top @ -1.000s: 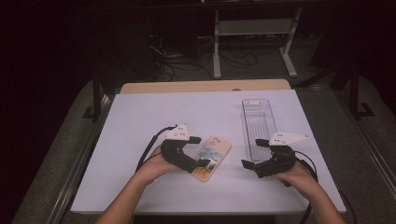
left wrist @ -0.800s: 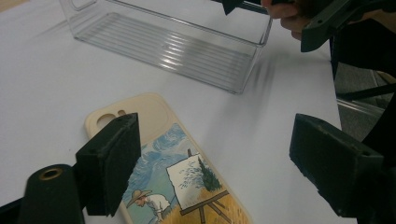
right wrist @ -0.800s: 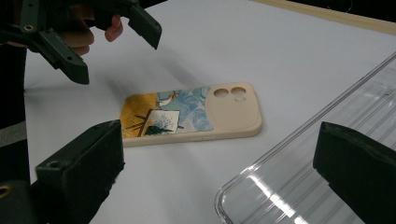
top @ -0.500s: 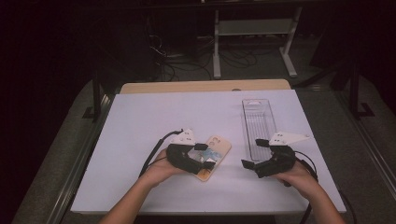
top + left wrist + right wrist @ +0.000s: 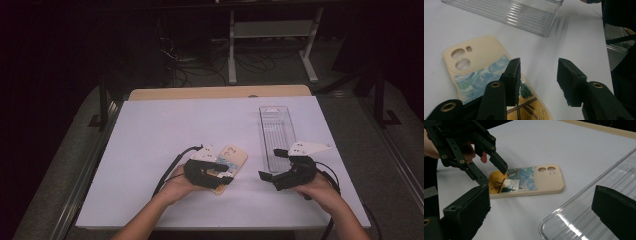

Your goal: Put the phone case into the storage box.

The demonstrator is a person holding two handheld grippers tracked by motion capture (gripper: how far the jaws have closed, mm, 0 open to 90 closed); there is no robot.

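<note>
High view, left gripper [image 5: 226, 176]: low over the near end of the phone case [image 5: 231, 161], jaws partly open and just been closing.
High view, case: cream, lies flat on the white surface [image 5: 165, 125], a little left of the clear tray [image 5: 276, 131], apart from it.
High view, right gripper [image 5: 266, 179]: near the tray's near end, held just above the surface, jaws spread, nothing between them.
Left gripper view, left gripper [image 5: 539, 77]: one jaw sits over the case's [image 5: 477, 60] printed edge; the other stands beyond that edge, over bare surface [image 5: 579, 37]. A gap remains between the pads; the case's edge lies in it, not clamped.
Left gripper view, tray [image 5: 506, 12]: beyond the case, empty.
Right gripper view, right gripper [image 5: 541, 205]: jaws wide apart, holding nothing.
Right gripper view, case [image 5: 529, 181]: flat, camera holes toward the tray [image 5: 594, 212].
Right gripper view, left gripper [image 5: 492, 173]: its tips straddle the case's painted end; whether they touch, I cannot tell.
</note>
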